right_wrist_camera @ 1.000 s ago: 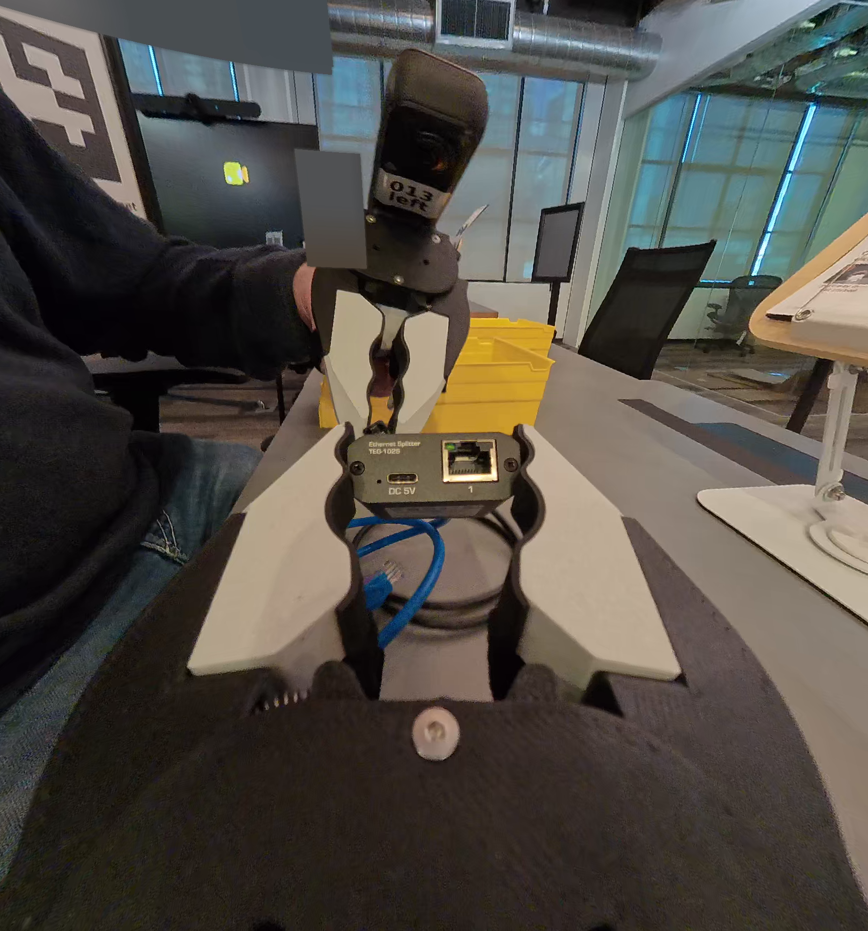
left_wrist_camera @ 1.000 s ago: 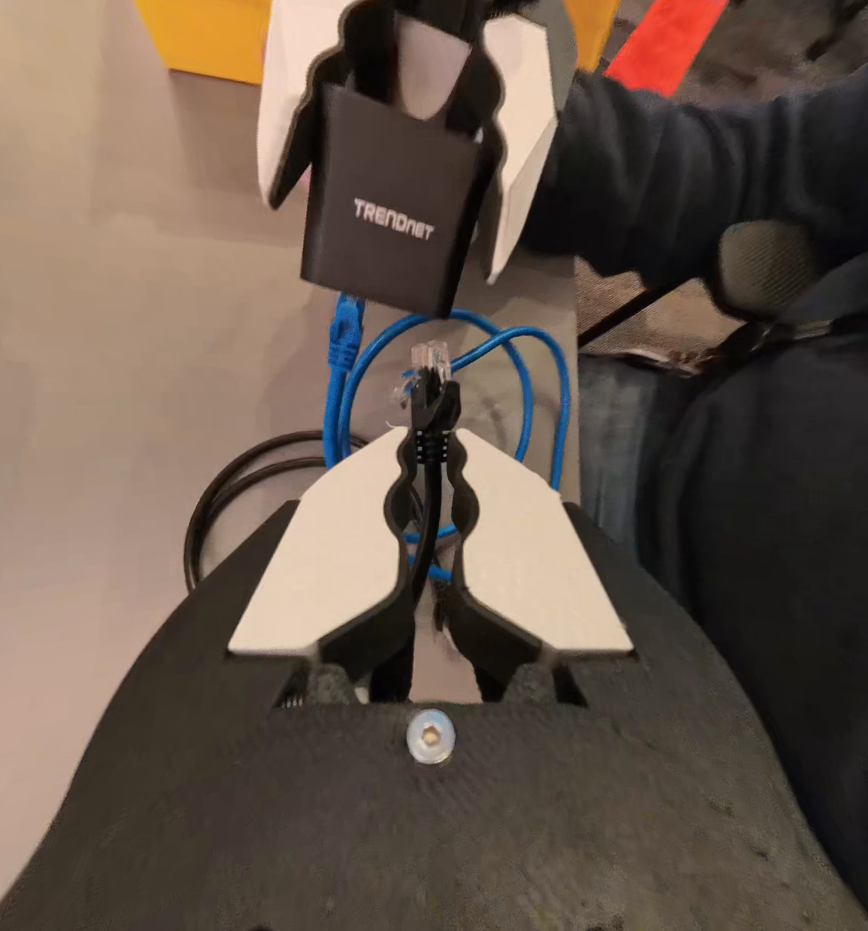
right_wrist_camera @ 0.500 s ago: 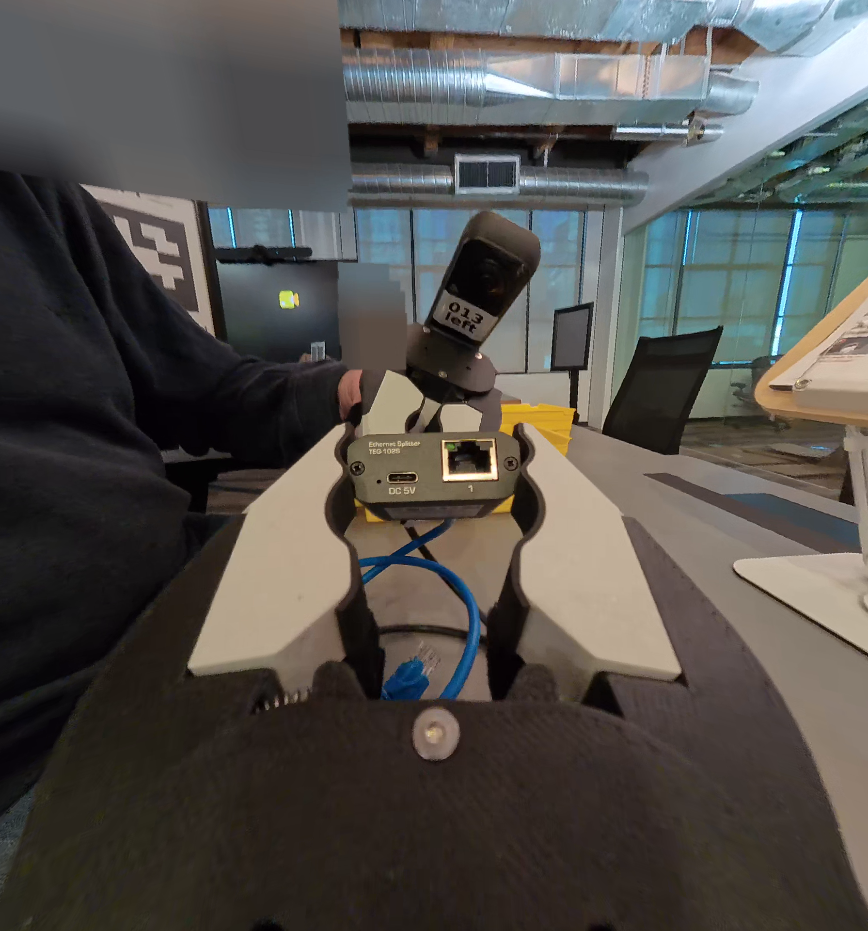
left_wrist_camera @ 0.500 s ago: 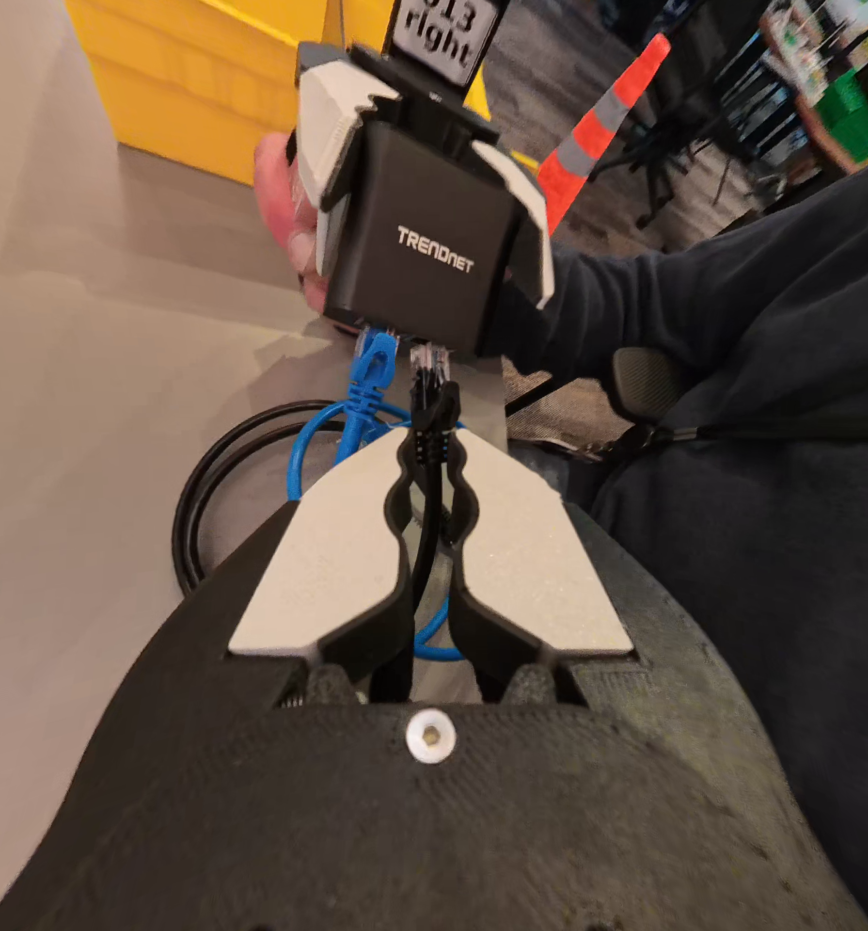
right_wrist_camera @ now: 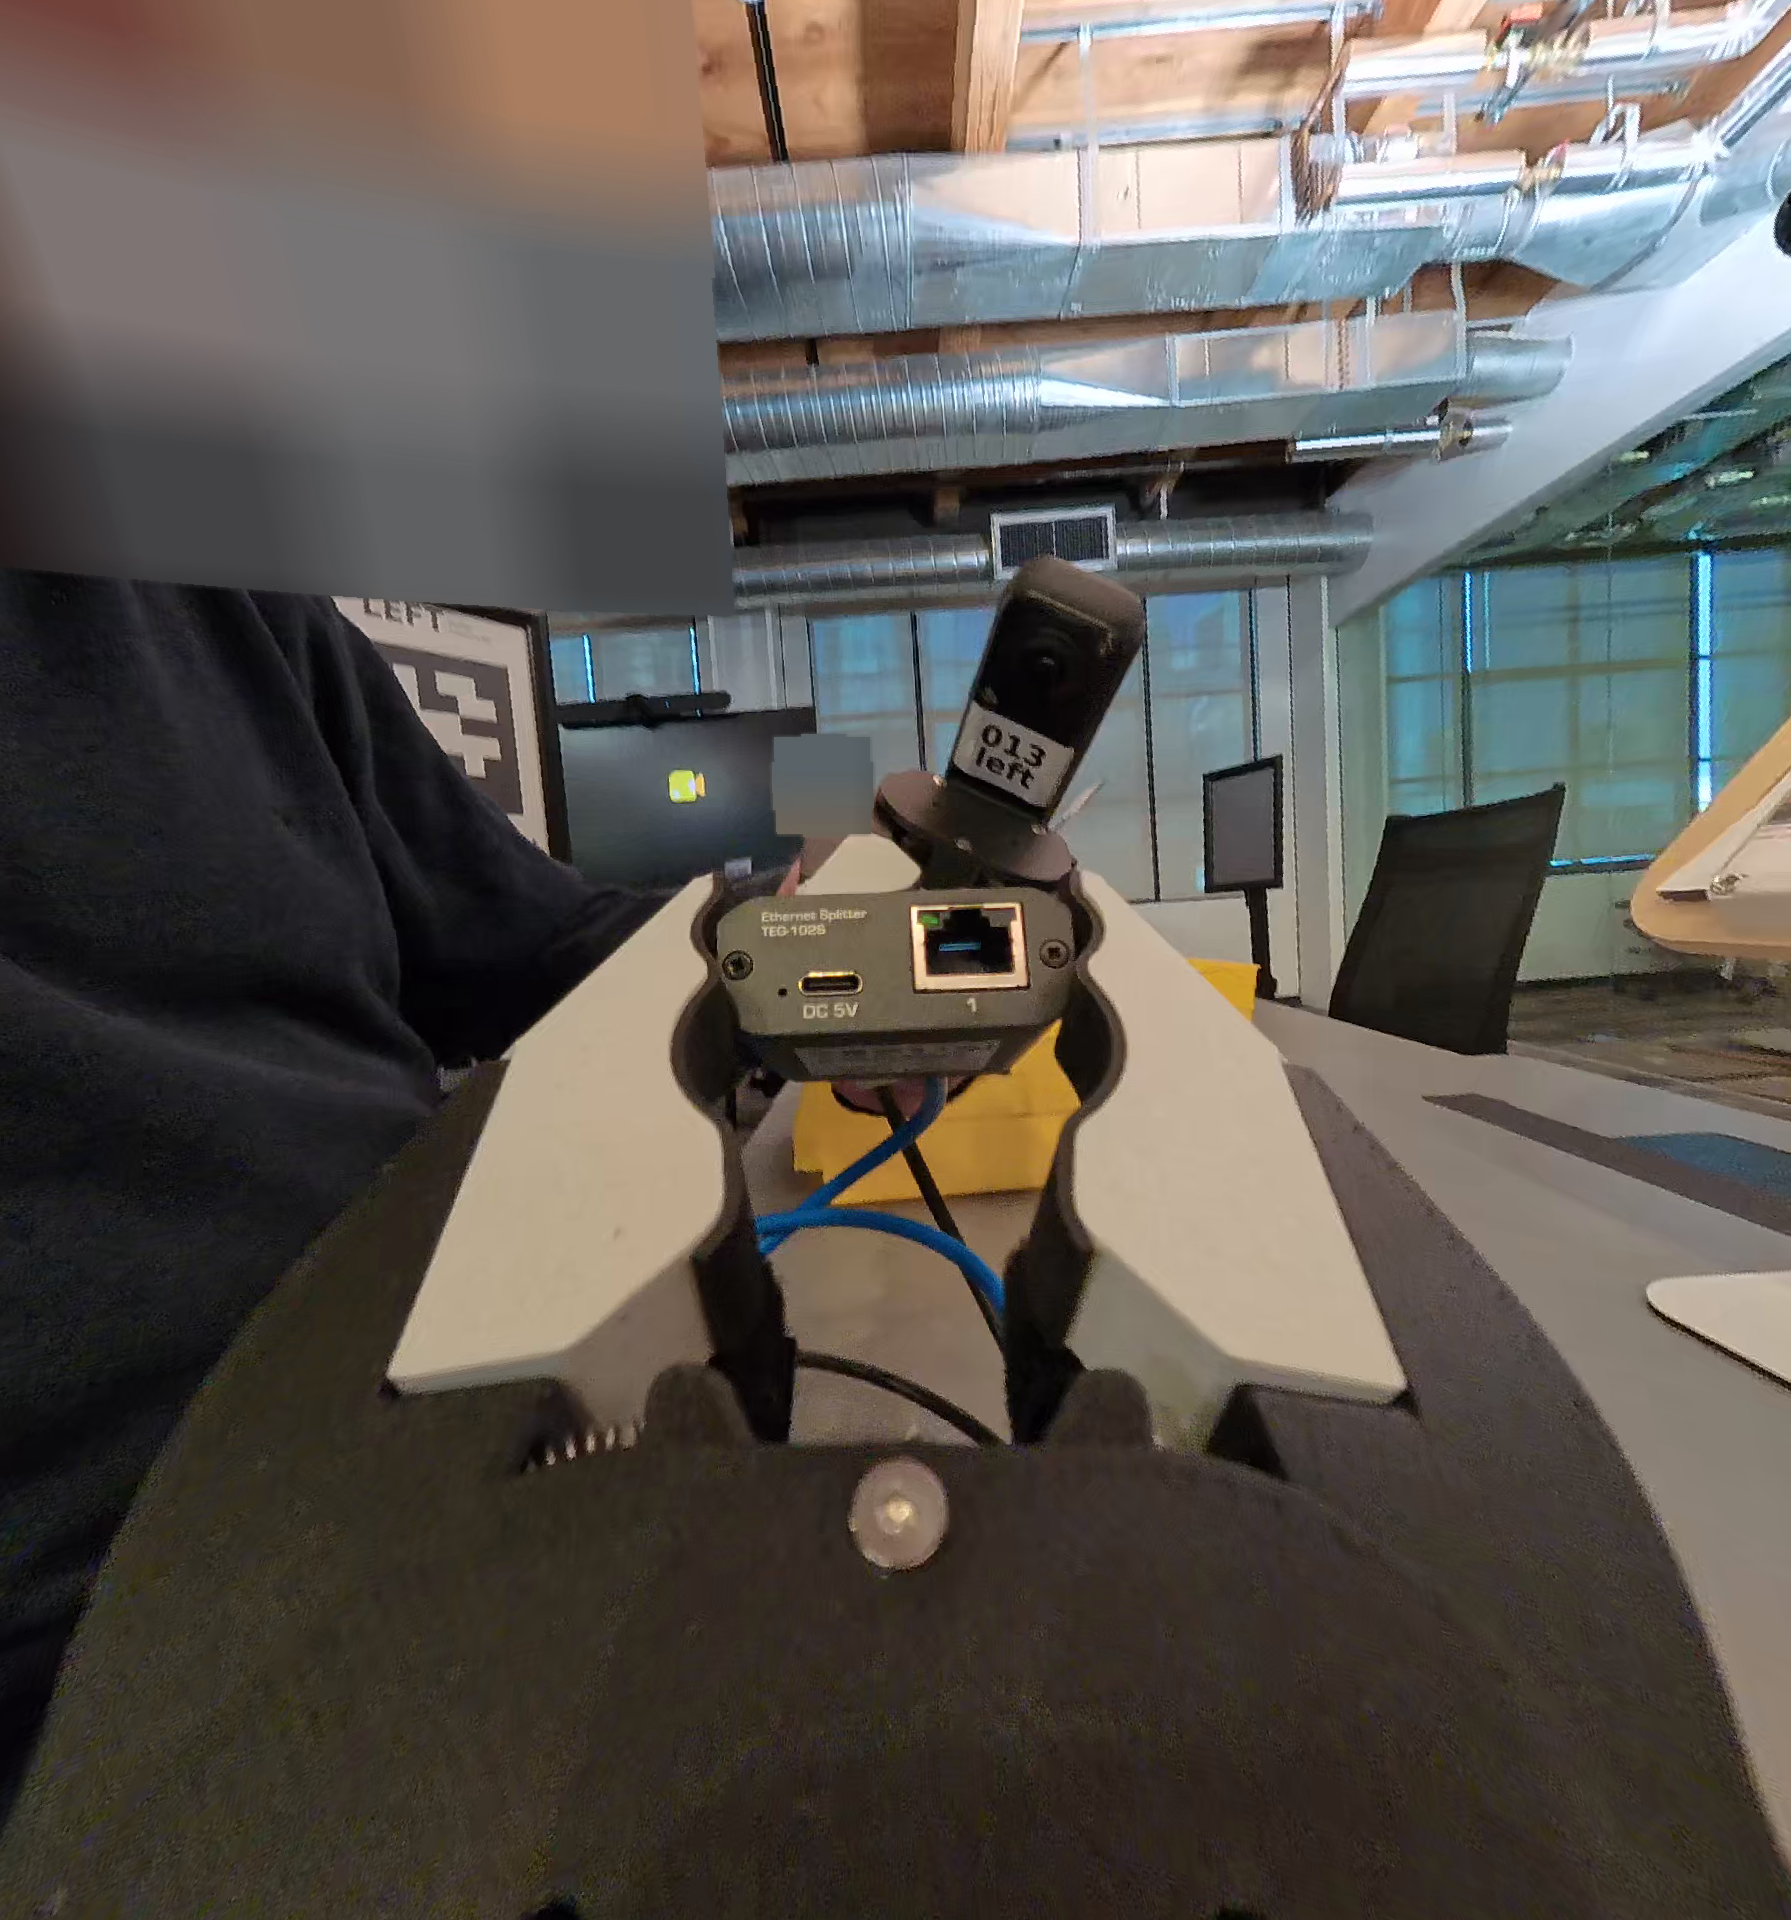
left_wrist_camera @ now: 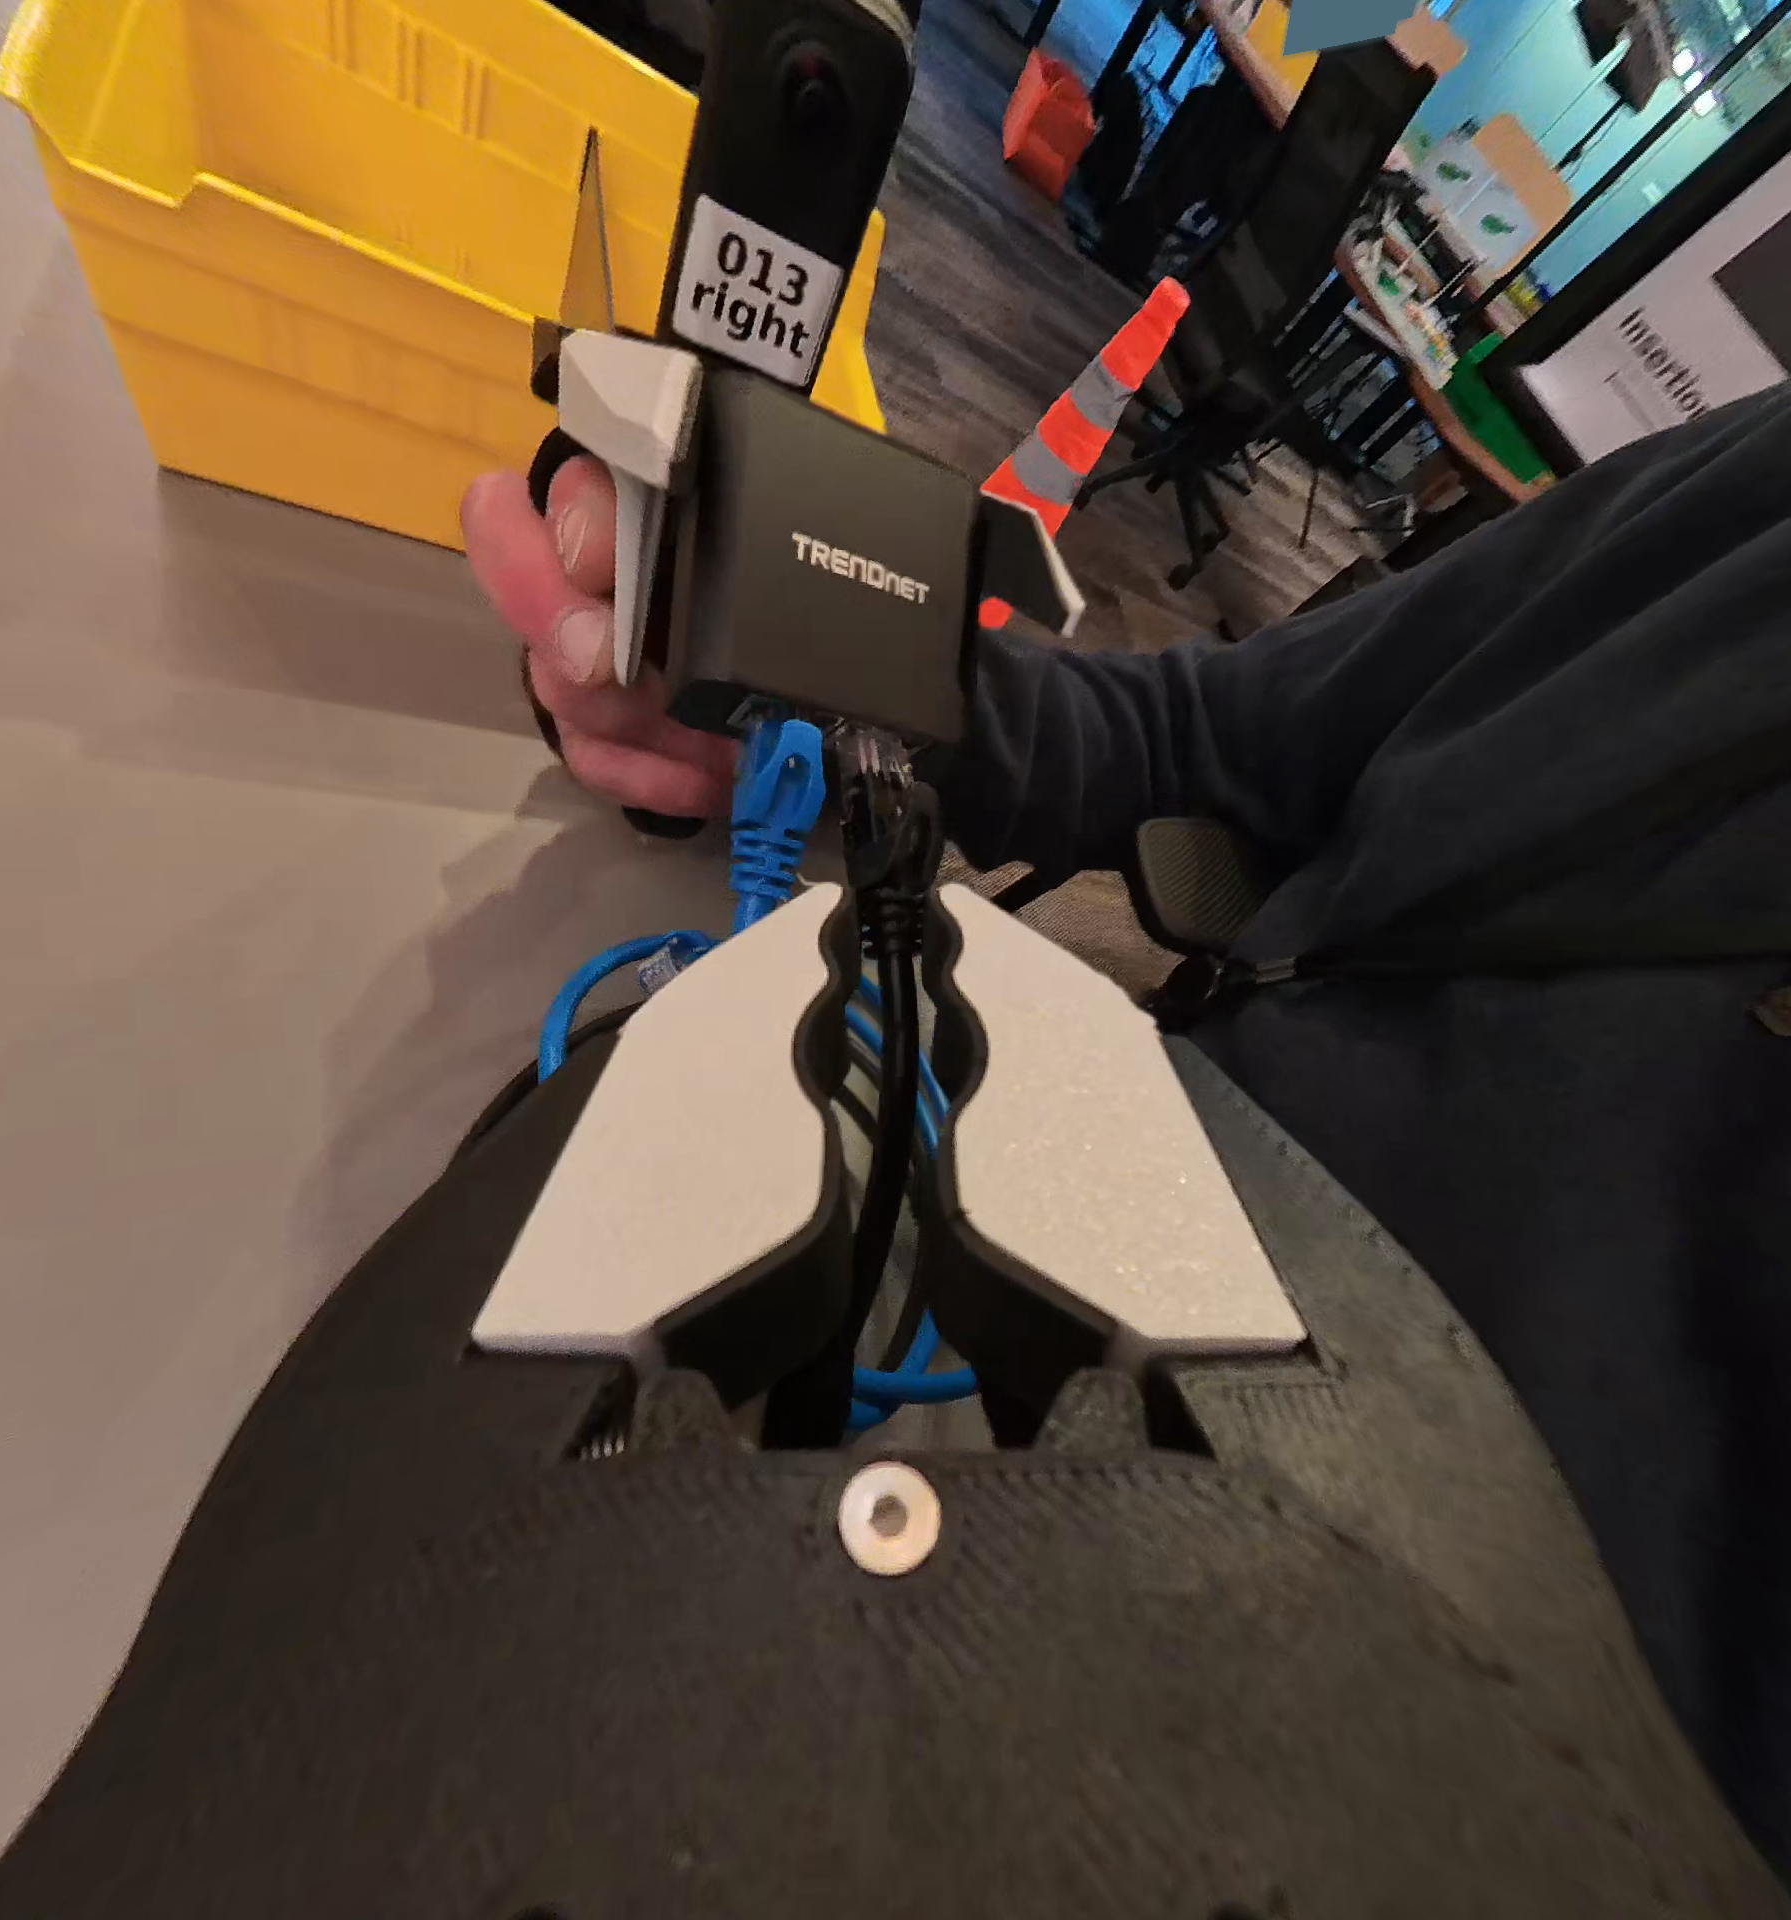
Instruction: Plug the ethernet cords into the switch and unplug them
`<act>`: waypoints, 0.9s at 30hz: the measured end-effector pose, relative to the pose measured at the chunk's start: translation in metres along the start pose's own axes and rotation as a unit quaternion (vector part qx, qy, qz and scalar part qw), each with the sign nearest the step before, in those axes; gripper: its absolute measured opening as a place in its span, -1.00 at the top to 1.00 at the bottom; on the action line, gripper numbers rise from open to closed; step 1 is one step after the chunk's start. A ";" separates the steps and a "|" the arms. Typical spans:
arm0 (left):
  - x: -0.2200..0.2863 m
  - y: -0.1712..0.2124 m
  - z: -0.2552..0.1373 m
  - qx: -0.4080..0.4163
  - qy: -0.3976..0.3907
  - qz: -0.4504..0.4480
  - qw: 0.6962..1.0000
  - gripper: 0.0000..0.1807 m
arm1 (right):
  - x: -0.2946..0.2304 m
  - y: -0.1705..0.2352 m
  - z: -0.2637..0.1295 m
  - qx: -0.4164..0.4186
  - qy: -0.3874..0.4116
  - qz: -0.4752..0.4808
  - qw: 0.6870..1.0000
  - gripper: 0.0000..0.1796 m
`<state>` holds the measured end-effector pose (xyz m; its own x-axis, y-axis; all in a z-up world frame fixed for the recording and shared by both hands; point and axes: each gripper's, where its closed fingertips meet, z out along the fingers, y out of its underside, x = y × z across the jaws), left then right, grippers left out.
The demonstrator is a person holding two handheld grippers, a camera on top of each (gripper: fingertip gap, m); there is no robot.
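My left gripper (left_wrist_camera: 889, 904) is shut on the black ethernet cord (left_wrist_camera: 896, 1049) just behind its plug (left_wrist_camera: 875, 774). The plug's clear tip meets the underside of the black switch (left_wrist_camera: 834, 566). A blue cord (left_wrist_camera: 777, 821) is plugged in beside it on the left. My right gripper (right_wrist_camera: 896, 961) is shut on the switch (right_wrist_camera: 886, 977) and holds it raised above the grey table (left_wrist_camera: 195, 883). The switch's near face shows one empty network port (right_wrist_camera: 969, 945) and a small power socket (right_wrist_camera: 829, 982). Blue and black cords hang below it (right_wrist_camera: 870, 1174).
A yellow bin (left_wrist_camera: 330, 270) stands on the table behind the switch. The blue cord loops on the table under my left gripper (left_wrist_camera: 600, 987). The person's dark sleeve (left_wrist_camera: 1390, 665) and body fill the right side. A white stand base (right_wrist_camera: 1764, 1330) sits at the table's right. The left gripper's tips are roughly 6 cm from the right gripper's.
Both grippers have tilted upward and closed together. The black plug, apart from the switch a second ago, now reaches its underside port. The switch has been lifted higher.
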<state>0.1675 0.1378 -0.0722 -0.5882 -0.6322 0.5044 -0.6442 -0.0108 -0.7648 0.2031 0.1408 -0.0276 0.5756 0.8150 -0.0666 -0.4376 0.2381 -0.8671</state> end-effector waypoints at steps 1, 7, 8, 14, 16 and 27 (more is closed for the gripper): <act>0.001 -0.001 0.001 0.003 0.006 -0.003 1.000 0.88 | -0.001 -0.002 0.000 0.007 -0.003 0.002 1.000 0.31; 0.004 -0.005 0.007 0.032 0.046 -0.025 0.998 0.88 | -0.005 -0.013 -0.001 0.040 -0.014 0.006 0.999 0.31; 0.004 -0.005 0.008 0.035 0.049 -0.025 0.998 0.88 | -0.005 -0.014 -0.001 0.041 -0.014 0.005 0.999 0.32; 0.000 -0.004 0.008 0.037 0.032 -0.016 0.999 0.88 | -0.002 -0.006 -0.003 -0.011 0.001 -0.019 1.000 0.32; 0.000 -0.004 0.005 0.041 0.030 -0.016 0.999 0.88 | -0.002 0.001 -0.005 -0.040 0.005 -0.023 0.999 0.32; -0.006 0.020 -0.008 -0.046 -0.011 -0.018 0.999 0.88 | -0.003 0.045 -0.005 -0.202 0.014 -0.087 0.975 0.32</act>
<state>0.1543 0.1475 -0.0868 -0.5543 -0.6490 0.5212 -0.7068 0.0364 -0.7065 0.1851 0.1470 -0.0688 0.6372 0.7654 0.0904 -0.0270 0.1394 -0.9899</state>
